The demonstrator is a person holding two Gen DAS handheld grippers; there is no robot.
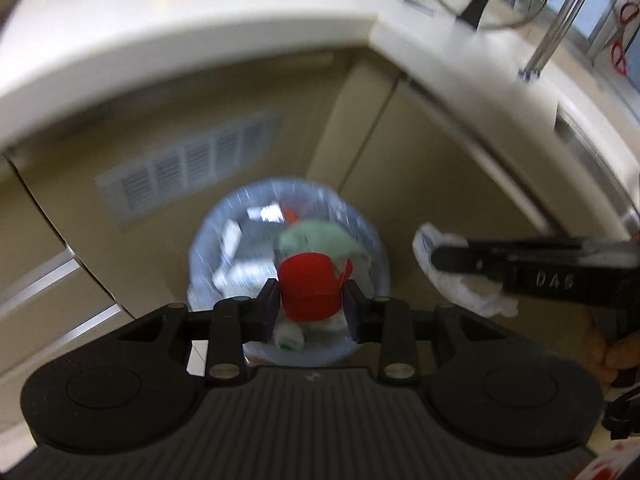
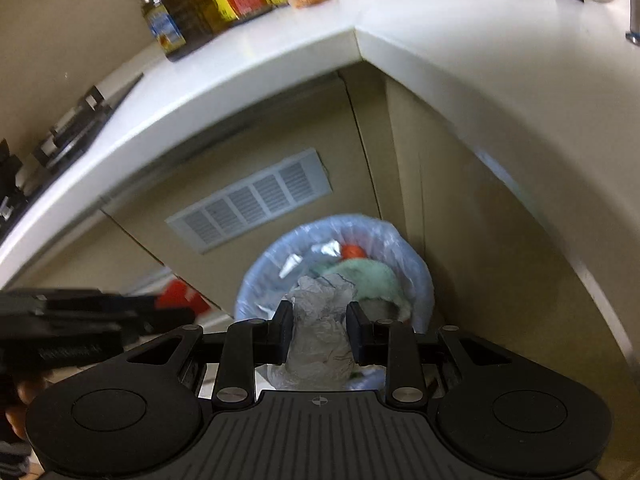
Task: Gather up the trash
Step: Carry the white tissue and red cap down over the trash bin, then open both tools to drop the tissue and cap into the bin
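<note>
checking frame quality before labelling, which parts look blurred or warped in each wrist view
Left wrist view: the blue-lined round trash bin and white louvred wall vent are smeared by blur, the red plastic cup in the left gripper is soft, and the white counter edge bows. Right wrist view: sharper, though the crumpled white tissue in the right gripper stays soft.

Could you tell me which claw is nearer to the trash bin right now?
Hard to call; both hang above the bin. The left claw holds a red cup over its opening; the right claw holds crumpled paper over its near rim.
</note>
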